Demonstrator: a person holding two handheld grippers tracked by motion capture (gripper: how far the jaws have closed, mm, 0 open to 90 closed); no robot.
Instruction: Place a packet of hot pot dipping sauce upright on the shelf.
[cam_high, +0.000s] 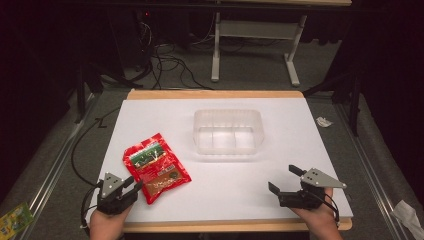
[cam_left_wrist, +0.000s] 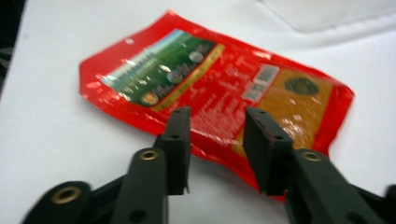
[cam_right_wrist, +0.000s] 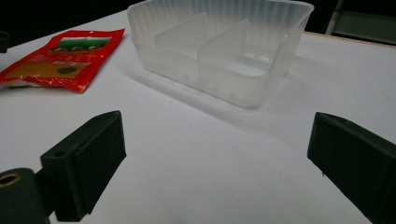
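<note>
This looks like a lab or recording studio. A white work table (cam_high: 300, 130) stands on grey carpet amid black curtains, with loose cables (cam_high: 167, 62) on the floor at upper left, a metal-legged bench (cam_high: 255, 30) at top centre, and floor rails (cam_high: 50, 170) along the left.

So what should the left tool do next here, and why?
Probably ease the left tool forward and close on the red packet: its jaws stand open at the packet's near edge, nothing is gripped yet, and the packet lies flat on the table, apart from the clear tray.
</note>
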